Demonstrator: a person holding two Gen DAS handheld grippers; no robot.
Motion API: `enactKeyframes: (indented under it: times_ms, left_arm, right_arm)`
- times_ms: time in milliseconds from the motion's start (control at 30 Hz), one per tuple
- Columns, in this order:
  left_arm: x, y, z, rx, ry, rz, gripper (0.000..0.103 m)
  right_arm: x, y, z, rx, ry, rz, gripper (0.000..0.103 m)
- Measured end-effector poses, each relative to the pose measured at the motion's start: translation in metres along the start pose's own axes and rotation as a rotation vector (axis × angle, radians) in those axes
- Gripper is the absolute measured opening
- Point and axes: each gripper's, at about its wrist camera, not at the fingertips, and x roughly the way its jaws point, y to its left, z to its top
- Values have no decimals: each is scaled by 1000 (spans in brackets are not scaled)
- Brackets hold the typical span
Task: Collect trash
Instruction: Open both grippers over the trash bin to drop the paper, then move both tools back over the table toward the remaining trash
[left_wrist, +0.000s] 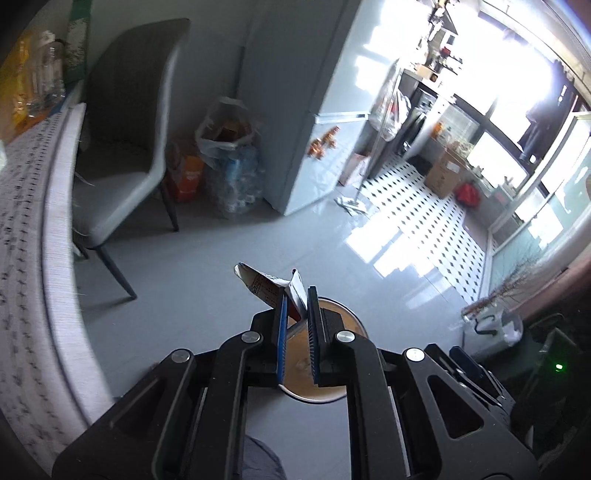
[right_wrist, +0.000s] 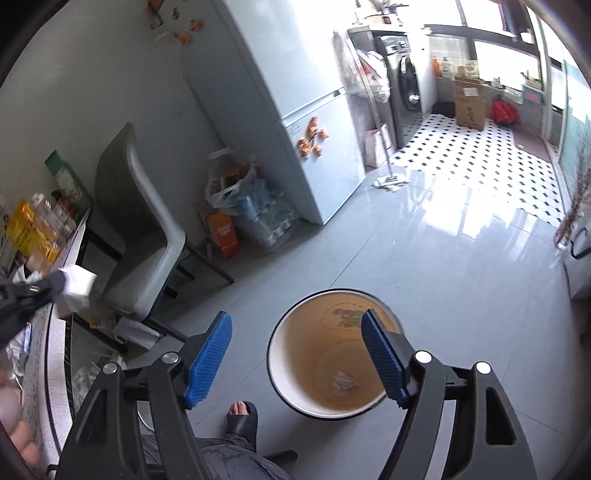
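Left gripper (left_wrist: 297, 295), jaws nearly closed, clamps a crumpled printed wrapper (left_wrist: 271, 286) directly above the waste bin (right_wrist: 332, 354); the gripper's body hides most of the bin in the left wrist view, leaving only arcs of its rim. Right gripper (right_wrist: 297, 330) stands wide open and holds nothing, one blue pad overlapping the bin's far rim, the other well to the side of the bin. Inside the bin, a small crumpled scrap (right_wrist: 345, 380) lies on the brown bottom; its kind cannot be made out. Beside the bin, a sandalled foot (right_wrist: 242, 419) is partly cut off by the gripper frame. Beyond the bin stand a grey chair (right_wrist: 147, 236) and a fridge (right_wrist: 306, 122); the desk (left_wrist: 33, 280) edge and its clutter are blurred.
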Motion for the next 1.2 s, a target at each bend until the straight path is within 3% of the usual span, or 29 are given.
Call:
enactKeyframes:
  times_ms: [433, 467, 533, 567, 600, 667, 967, 1200]
  left_arm:
    - [61, -78, 14, 54, 116, -121, 12]
    - [63, -80, 16, 43, 123, -133, 19]
    - [60, -81, 21, 11, 116, -136, 45]
    - [56, -80, 23, -2, 98, -143, 64]
    - [49, -80, 25, -7, 74, -157, 71]
    - [35, -82, 28, 14, 39, -171, 74]
    - [-29, -22, 29, -29, -47, -95, 76]
    - [-86, 44, 30, -82, -137, -24, 77]
  right_arm:
    - [-56, -68, 14, 108, -72, -101, 72]
    - [-58, -71, 14, 111, -75, -103, 72]
    - [-62, -74, 15, 120, -81, -105, 72]
    - [-63, -75, 16, 122, -83, -105, 72]
    - [-64, -75, 16, 124, -84, -105, 72]
    - [-64, -73, 15, 125, -81, -104, 72]
    - [-64, -37, 13, 88, -68, -43, 74]
    - [-74, 30, 17, 15, -79, 50, 79]
